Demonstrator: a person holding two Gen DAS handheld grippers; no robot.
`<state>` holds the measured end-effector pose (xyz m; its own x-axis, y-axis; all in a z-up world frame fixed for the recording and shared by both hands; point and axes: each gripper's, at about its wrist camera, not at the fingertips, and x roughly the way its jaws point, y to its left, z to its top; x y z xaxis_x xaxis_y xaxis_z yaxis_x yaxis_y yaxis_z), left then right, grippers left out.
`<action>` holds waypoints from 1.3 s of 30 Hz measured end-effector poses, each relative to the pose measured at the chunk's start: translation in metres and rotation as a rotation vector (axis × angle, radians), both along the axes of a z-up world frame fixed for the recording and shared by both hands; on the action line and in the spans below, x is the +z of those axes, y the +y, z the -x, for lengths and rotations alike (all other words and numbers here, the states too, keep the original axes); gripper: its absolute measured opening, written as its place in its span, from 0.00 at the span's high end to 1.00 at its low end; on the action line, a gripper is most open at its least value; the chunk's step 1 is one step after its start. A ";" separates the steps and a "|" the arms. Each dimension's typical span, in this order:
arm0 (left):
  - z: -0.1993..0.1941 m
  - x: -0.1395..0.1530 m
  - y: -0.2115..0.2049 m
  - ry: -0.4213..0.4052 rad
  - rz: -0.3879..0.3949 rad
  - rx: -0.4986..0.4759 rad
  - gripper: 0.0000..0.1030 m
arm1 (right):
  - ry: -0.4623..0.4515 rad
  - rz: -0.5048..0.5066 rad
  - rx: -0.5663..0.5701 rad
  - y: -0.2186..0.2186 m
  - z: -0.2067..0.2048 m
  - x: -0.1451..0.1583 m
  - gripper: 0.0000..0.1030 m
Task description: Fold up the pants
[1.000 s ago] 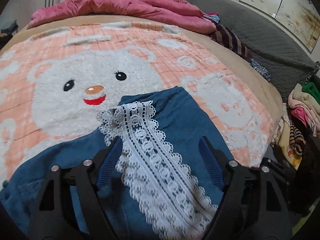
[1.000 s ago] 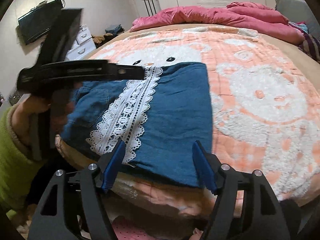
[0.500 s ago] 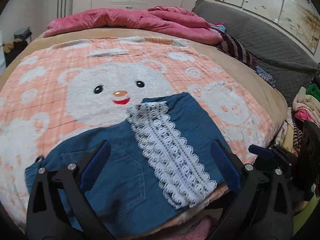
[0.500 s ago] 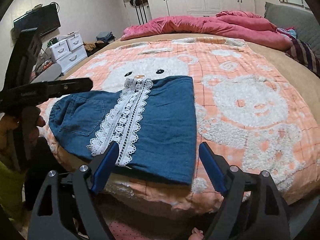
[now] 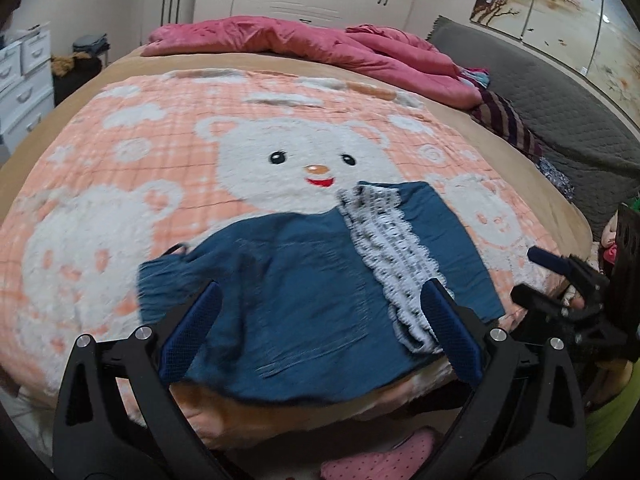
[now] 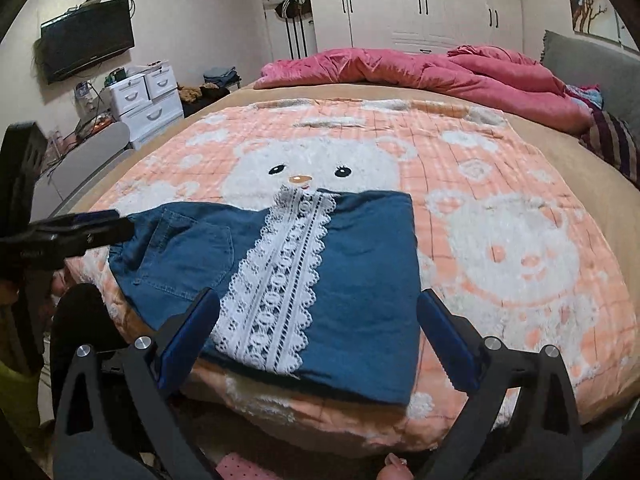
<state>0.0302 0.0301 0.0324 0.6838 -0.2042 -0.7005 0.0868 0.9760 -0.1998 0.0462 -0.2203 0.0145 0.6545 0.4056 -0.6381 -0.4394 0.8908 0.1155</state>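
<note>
— Between my two left fingers, what do you see from your side?

— Beyond my left gripper (image 5: 316, 336) I see the folded pants (image 5: 320, 292) lying flat near the front edge of the bear blanket (image 5: 160, 152), but blurred. Both left fingers stand wide apart with nothing pressed between them; the denim is only behind them. To the right of my fingers the right gripper (image 5: 560, 280) comes in from the side, held in a hand. That I cannot see from the other camera.

— And from the right camera?

— There the right gripper (image 6: 318, 336) is sharp. Its jaws are opening now, already wide, and no cloth is between the pads; the pants (image 6: 360, 272) lie just past the fingertips. I see the white lace strip (image 6: 280, 292) running away from me between my fingers, and a back pocket (image 6: 188, 256) to the left of them. Far left, the left gripper (image 6: 72, 232) pokes in level over the waist end, apart from the cloth as far as I can tell.

— How do the hands point?

— Both point downward at a slant toward the bed edge.
</note>
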 end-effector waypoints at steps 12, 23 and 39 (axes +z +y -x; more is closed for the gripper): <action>0.026 -0.008 0.041 -0.001 -0.015 0.074 0.09 | -0.020 0.076 0.068 0.048 -0.011 0.010 0.04; 0.049 -0.036 0.066 0.040 0.096 0.100 0.09 | 0.001 0.114 0.211 0.111 -0.041 0.015 0.04; 0.030 -0.064 0.077 0.068 0.243 0.115 0.49 | 0.132 0.187 0.635 0.229 -0.088 0.007 0.05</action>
